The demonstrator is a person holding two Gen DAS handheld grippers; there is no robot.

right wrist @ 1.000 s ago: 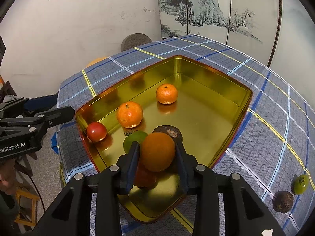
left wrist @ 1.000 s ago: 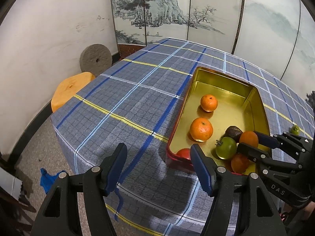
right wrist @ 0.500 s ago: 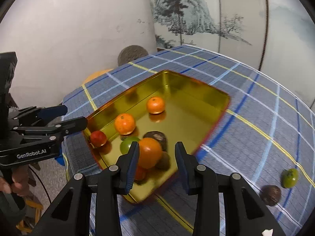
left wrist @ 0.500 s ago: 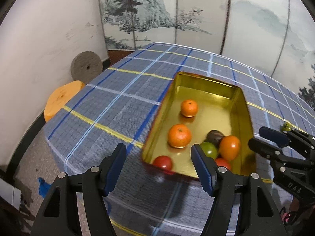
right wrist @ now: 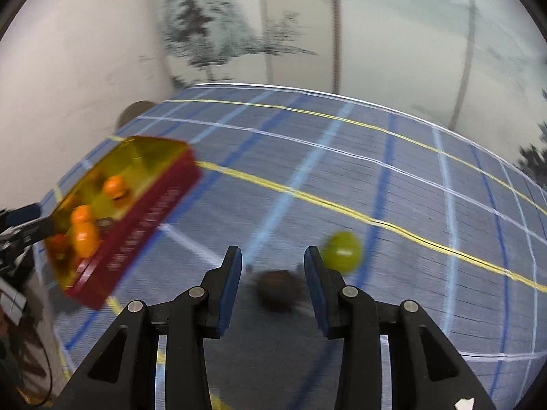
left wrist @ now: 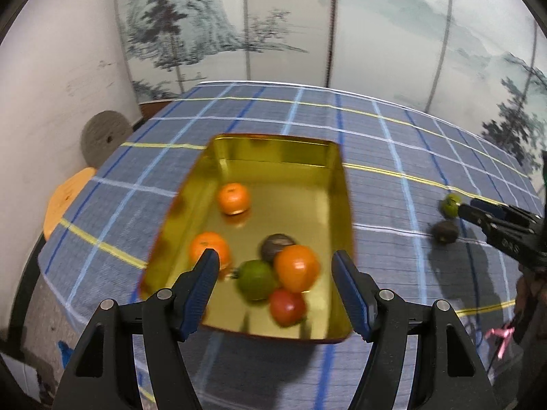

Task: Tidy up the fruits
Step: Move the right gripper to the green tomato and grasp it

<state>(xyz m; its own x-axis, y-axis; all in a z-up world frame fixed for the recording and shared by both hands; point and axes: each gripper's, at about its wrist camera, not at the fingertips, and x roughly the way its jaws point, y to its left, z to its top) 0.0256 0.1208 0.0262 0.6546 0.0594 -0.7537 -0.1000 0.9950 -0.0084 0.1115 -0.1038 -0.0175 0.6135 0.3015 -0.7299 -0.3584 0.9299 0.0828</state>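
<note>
Now the right tool (right wrist: 272, 266) hangs open and empty over a dark brown fruit (right wrist: 278, 289) on the checked counter (right wrist: 410, 205), a green fruit (right wrist: 342, 252) just beside it — both well apart from the gold tin (left wrist: 301, 157). Left tool (left wrist: 275, 273) also gapes, empty, above the tin's fruit pile.

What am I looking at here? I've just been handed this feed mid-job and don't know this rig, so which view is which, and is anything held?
There is no robot arm here: a person carries two hand-held grippers, each with a fisheye camera looking along its fingers.

In the left wrist view, the left gripper hangs open and empty over a gold tin holding orange, green, red and dark fruits. The tin sits on a plaid tablecloth.

In the right wrist view, the right gripper is open and empty, with a dark fruit on the cloth between its fingers. A green fruit lies just beyond. Both views are motion-blurred.
</note>
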